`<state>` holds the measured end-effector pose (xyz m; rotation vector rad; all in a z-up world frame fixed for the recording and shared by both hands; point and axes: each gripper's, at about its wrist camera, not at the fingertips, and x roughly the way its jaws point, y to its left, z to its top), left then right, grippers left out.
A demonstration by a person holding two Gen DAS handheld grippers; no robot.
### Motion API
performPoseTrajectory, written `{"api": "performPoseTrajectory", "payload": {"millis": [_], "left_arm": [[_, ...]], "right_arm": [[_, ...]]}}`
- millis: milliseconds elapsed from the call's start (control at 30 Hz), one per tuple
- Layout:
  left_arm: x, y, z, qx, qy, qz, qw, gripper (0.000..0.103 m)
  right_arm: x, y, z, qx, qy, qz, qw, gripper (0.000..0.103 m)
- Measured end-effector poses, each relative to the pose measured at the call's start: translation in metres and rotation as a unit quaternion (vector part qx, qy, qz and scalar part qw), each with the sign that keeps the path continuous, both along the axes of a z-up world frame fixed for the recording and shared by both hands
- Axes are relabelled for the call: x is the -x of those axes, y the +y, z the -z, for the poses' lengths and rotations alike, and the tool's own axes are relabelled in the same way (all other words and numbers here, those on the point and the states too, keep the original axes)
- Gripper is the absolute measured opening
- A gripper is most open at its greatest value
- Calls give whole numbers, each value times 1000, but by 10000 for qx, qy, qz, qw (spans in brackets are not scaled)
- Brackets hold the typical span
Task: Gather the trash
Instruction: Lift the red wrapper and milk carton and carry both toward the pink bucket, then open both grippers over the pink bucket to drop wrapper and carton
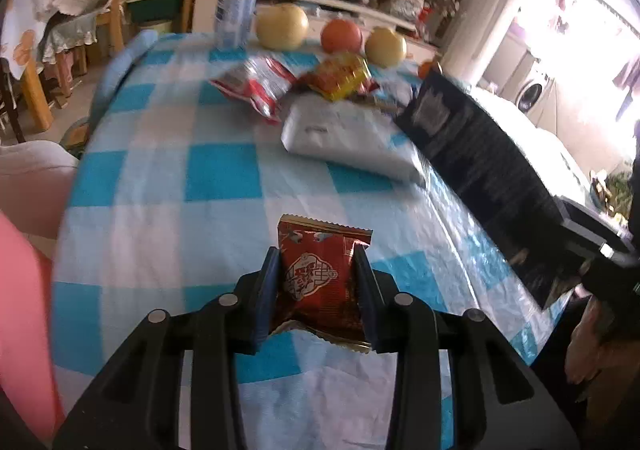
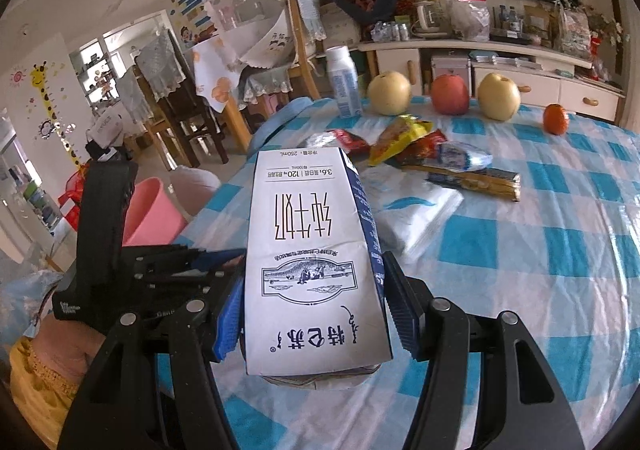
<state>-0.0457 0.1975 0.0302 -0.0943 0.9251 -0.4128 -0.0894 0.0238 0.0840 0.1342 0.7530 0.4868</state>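
Observation:
A red snack packet [image 1: 320, 282] lies on the blue-and-white checked tablecloth [image 1: 180, 178], and my left gripper [image 1: 317, 250] is shut on it, one pad against each side. My right gripper [image 2: 316, 270] is shut on a white milk carton [image 2: 312, 230] with blue print, holding it above the table with its bottom end pointing away. More wrappers lie mid-table: a yellow-red packet [image 2: 400, 138], a blue-white wrapper [image 2: 464, 160], a dark gold-edged wrapper [image 2: 480, 180], a red-white bag [image 1: 256, 84] and a flat white plastic bag [image 2: 416, 210].
Along the far edge stand a white bottle [image 2: 342, 82], two yellow pears [image 2: 390, 92], a red apple [image 2: 450, 94] and a small orange [image 2: 555, 118]. A pink bin [image 2: 150, 210] sits on the floor off the table's left edge. Chairs and a cluttered sideboard are behind.

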Motion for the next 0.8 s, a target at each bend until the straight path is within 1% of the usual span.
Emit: {"api": "performPoseTrajectory", "payload": {"millis": [167, 267, 367, 433, 467, 567, 667, 733, 800], "left_arm": [[6, 27, -23, 143, -326, -392, 9986, 38], [11, 52, -39, 167, -549, -741, 9956, 38], [15, 85, -54, 166, -740, -1206, 9898, 38], [20, 115, -63, 96, -865, -1658, 9823, 38], [22, 125, -65, 119, -888, -1816, 9793, 38], [31, 175, -70, 281, -922, -2590, 9611, 38], [40, 208, -68, 309, -895, -3135, 9448, 38], [45, 229, -66, 384, -843, -3514, 9316, 38], [48, 244, -65, 422, -818, -3777, 9213, 38]], "right_arm": [[-2, 27, -8, -247, 84, -247, 9994, 62], [-4, 47, -15, -368, 85, -433, 9983, 62], [-8, 78, -26, -450, 78, -713, 9964, 62], [-11, 105, -33, -470, 54, -953, 9943, 62], [-12, 115, -36, -472, 48, -1030, 9935, 62], [-17, 159, -42, -460, 43, -1390, 9892, 62], [-20, 195, -45, -392, 36, -1643, 9856, 62], [-24, 222, -44, -386, 54, -1807, 9828, 62], [-27, 247, -43, -336, 52, -1948, 9803, 63]]}}
